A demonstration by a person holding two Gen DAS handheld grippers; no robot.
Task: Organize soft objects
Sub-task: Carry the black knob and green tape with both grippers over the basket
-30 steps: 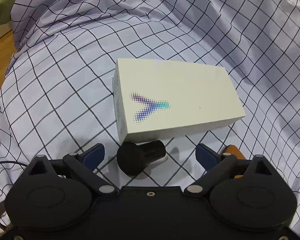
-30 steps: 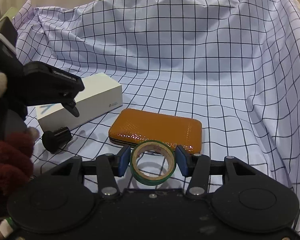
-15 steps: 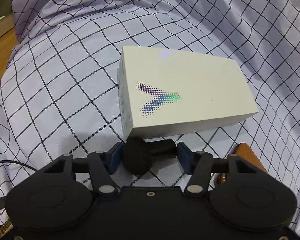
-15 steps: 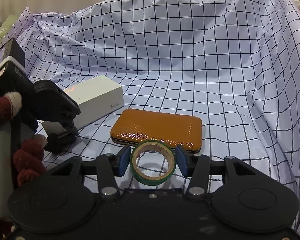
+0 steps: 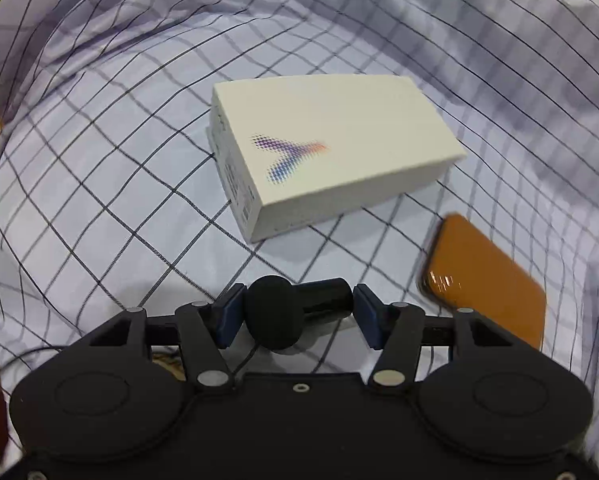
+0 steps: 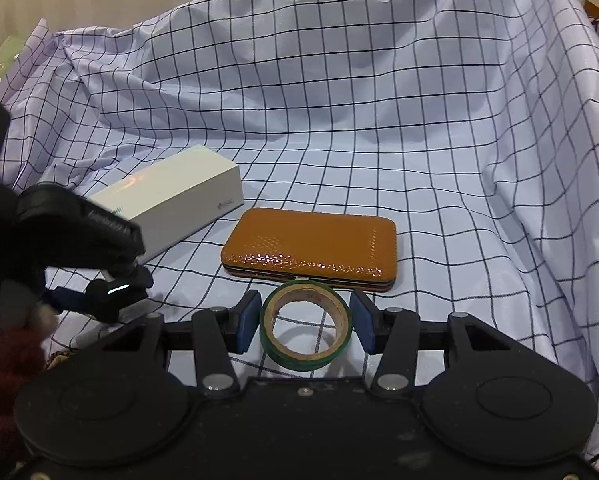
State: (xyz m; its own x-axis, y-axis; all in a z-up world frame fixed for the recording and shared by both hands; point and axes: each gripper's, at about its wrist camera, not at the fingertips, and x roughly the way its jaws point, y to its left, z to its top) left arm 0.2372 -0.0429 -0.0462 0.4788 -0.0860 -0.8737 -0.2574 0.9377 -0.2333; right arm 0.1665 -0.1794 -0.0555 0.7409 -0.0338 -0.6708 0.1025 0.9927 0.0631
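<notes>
Since a second ago, the jaws of the left tool (image 5: 297, 312) have been closed from wide apart onto a small black cylinder (image 5: 295, 310), which is now clamped lengthwise between the two blue pads (image 5: 229, 316). The white box (image 5: 331, 160) is now seen farther from that tool, with one corner turned toward it, and more of the orange case (image 5: 487, 280) has been brought into the left wrist view at the right.

The right tool (image 6: 305, 326) is clamped on a roll of green tape (image 6: 307, 330), held with its open hole facing the camera; its grip is unchanged from the earlier frames. Just beyond the roll, the orange case (image 6: 311, 248) is laid flat on the checked cloth (image 6: 379, 120), and the white box (image 6: 171, 200) is set beside it to the left, close but apart.

In the right wrist view the left tool (image 6: 111, 292) is seen at the left edge with the cylinder (image 6: 117, 290) in its tip, just above the cloth. A dark red knitted sleeve (image 6: 7, 360) is seen behind it.

The cloth (image 5: 99, 160) is draped in folds over the whole surface and rises at the back.
</notes>
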